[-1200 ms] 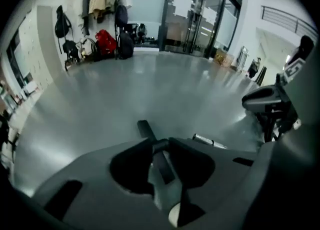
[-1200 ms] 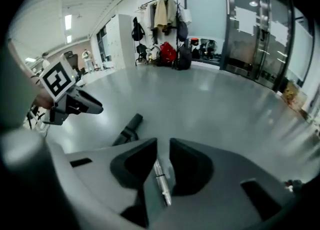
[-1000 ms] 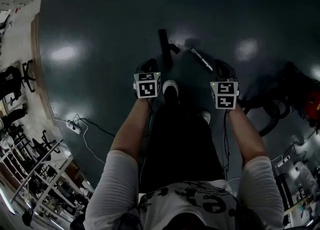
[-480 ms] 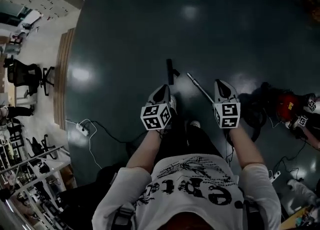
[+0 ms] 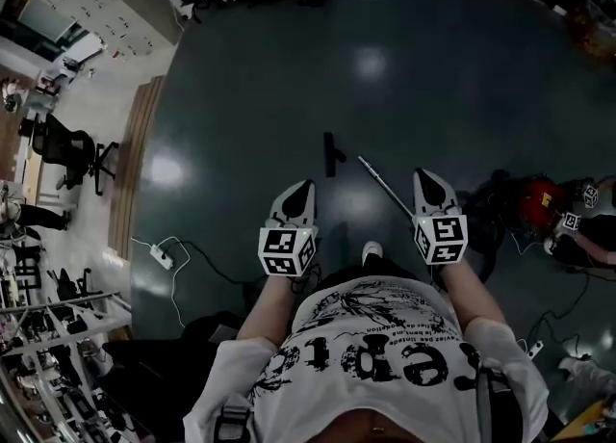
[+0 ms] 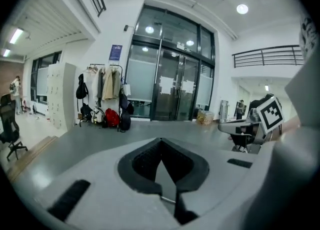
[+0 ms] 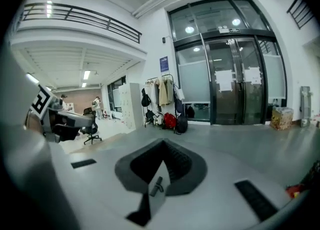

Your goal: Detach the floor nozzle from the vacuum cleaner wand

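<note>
Jaws of both tools are closed, with nothing between the ribbed dark pads. Left gripper and right gripper, white wedge-shaped shells, are held side by side above the glossy dark floor. Floor nozzle, a short black bar, lies ahead on the floor, near the slim metallic wand but apart from it.

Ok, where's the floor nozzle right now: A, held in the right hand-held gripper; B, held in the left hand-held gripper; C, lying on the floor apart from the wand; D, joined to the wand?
C: the head view shows the floor nozzle lying on the floor, a gap between it and the wand; the left hand-held gripper and right hand-held gripper are shut, empty.
</note>
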The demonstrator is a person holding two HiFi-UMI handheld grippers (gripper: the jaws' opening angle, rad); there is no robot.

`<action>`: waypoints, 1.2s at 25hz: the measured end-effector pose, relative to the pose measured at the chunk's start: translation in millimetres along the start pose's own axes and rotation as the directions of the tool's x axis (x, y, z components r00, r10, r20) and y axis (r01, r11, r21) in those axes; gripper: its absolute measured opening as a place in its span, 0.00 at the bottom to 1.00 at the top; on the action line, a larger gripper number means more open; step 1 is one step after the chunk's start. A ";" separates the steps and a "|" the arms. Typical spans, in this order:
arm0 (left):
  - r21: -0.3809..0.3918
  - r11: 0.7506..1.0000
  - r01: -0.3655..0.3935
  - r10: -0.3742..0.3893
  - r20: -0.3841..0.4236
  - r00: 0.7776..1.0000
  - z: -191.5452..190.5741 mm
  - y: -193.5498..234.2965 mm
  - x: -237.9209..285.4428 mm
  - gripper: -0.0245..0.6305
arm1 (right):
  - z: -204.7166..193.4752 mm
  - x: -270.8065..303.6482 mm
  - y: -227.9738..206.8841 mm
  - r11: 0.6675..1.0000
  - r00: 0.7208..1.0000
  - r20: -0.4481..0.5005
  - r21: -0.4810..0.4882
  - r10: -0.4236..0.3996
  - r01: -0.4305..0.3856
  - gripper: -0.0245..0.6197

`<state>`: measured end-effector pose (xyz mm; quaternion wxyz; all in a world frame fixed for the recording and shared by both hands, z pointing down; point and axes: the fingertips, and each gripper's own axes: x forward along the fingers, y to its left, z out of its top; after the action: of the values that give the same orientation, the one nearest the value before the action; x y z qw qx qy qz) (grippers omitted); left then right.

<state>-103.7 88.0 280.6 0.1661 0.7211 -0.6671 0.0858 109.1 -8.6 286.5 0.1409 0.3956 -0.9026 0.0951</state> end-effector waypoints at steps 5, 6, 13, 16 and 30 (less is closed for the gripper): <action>-0.043 0.998 0.043 -0.041 0.050 0.998 -3.3 -15.9 -70.4 0.04 | -11.2 -52.5 59.5 0.997 1.000 0.014 -0.077 0.022 -0.021 0.04; -0.044 0.998 0.049 -0.045 0.076 0.996 2.1 -16.6 -82.4 0.04 | -8.8 -59.6 70.3 0.996 1.000 0.021 -0.088 0.022 -0.020 0.04; 0.031 0.996 0.086 -0.090 0.170 0.981 12.9 -23.5 -157.4 0.04 | -13.0 -106.2 136.8 0.989 0.998 0.064 -0.146 0.017 -0.007 0.04; 0.036 0.995 0.094 -0.099 0.182 0.978 5.8 -18.4 -177.4 0.04 | -20.3 -113.3 161.5 0.991 0.998 0.060 -0.131 0.031 -0.023 0.04; 0.002 0.995 0.097 -0.095 0.211 0.973 0.8 -8.9 -193.4 0.04 | -17.3 -112.0 187.2 0.981 0.997 0.033 -0.184 0.066 -0.059 0.04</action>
<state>-113.3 268.7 211.9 0.1017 0.7568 -0.6456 -0.0020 46.0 198.5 254.5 0.1558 0.3543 -0.9220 0.0087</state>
